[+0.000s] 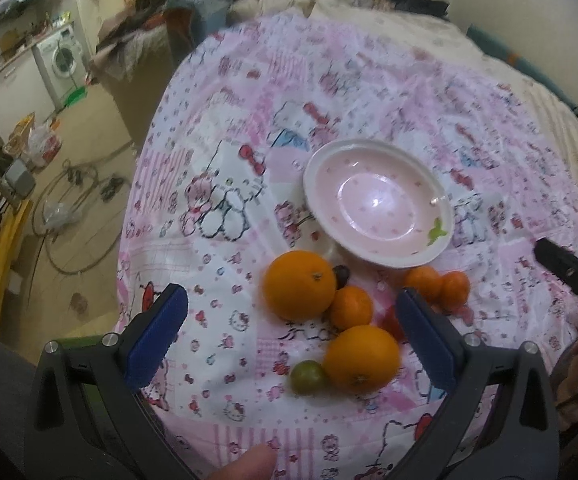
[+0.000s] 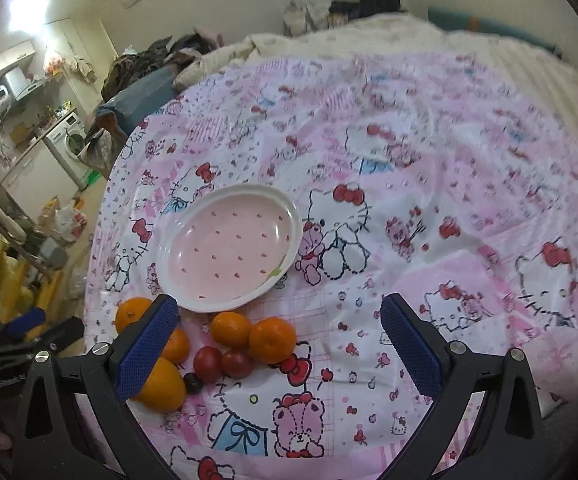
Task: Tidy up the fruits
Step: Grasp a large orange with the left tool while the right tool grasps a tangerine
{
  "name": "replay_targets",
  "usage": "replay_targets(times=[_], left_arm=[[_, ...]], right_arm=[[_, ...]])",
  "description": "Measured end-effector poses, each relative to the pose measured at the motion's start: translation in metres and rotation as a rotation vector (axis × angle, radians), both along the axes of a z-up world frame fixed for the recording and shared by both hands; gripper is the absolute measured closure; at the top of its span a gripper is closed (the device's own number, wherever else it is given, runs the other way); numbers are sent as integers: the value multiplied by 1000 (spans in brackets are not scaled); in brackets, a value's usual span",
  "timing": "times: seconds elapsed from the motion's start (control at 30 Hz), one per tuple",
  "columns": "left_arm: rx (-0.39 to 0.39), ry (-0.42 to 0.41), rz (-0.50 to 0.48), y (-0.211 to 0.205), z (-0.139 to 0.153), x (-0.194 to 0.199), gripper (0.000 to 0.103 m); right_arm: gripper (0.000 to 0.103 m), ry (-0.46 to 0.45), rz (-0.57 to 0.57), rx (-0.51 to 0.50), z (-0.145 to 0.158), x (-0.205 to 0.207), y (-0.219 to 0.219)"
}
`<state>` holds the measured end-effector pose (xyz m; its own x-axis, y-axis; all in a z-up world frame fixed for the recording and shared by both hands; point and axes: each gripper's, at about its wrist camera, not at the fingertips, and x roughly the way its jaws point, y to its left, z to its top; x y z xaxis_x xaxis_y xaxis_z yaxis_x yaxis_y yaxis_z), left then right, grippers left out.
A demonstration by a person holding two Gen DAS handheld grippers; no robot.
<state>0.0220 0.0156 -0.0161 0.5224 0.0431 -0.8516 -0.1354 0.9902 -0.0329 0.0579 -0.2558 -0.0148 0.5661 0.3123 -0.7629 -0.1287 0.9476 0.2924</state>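
1. A pink cartoon-print cloth covers the bed, and all the fruit lies on it; a cream blanket lies bunched beyond the cloth's far edge.
2. An empty pink plate with a white rim sits on the cloth just behind the fruit; in the right wrist view it shows as tilted.
3. To the left of the bed, the floor holds loose cables and plastic bags, and a washing machine stands further back.
4. The left tool hangs above the fruit, its blue pads spread wide and gripping nothing.
5. Between those pads lie a large orange, a second large orange, a small mandarin touching both, and a green fruit touching the nearer orange.
6. A dark grape-like fruit sits at the far orange's right edge.
7. The left tool's right pad hides part of a red tomato.
8. The right tool is also wide open and empty, over two mandarins and two red tomatoes that touch in a cluster just before the plate.
9. Its left pad covers part of the oranges.
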Motion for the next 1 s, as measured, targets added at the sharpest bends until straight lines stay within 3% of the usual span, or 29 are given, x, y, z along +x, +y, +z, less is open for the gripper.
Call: replay_targets(times=[0.13, 0.2, 0.3, 0.37, 0.43, 0.5, 0.53, 0.6, 0.73, 0.83, 0.93, 1.0], left_arm=[[-36, 90, 44, 16, -11, 16, 1], [-92, 156, 66, 26, -22, 27, 1], [-89, 212, 91, 30, -34, 35, 1], [-100, 245, 90, 29, -40, 40, 1], [-117, 272, 95, 29, -47, 44, 1], [-130, 294, 100, 27, -55, 49, 6], [-133, 303, 96, 26, -57, 51, 11], [-137, 332, 78, 21, -66, 56, 14], [-157, 359, 65, 15, -77, 59, 31], [-179, 368, 63, 14, -81, 64, 31], [-212, 380, 49, 12, -86, 67, 44], [-211, 373, 51, 10, -86, 67, 47]], right_arm=[[0, 102, -3, 54, -14, 20, -9], [0, 180, -10, 78, -27, 32, -13], [0, 301, -27, 153, -50, 45, -18], [6, 376, -9, 171, -64, 50, -14], [24, 432, 6, 176, -75, 51, -8], [32, 483, 28, 190, -87, 50, -1], [37, 496, 38, 194, -91, 50, 1], [37, 512, 58, 200, -95, 47, 6], [38, 530, 76, 166, -102, 46, 11], [39, 540, 79, 150, -107, 48, 15], [52, 531, 112, 152, -109, 51, 22], [56, 518, 122, 146, -108, 52, 25]])
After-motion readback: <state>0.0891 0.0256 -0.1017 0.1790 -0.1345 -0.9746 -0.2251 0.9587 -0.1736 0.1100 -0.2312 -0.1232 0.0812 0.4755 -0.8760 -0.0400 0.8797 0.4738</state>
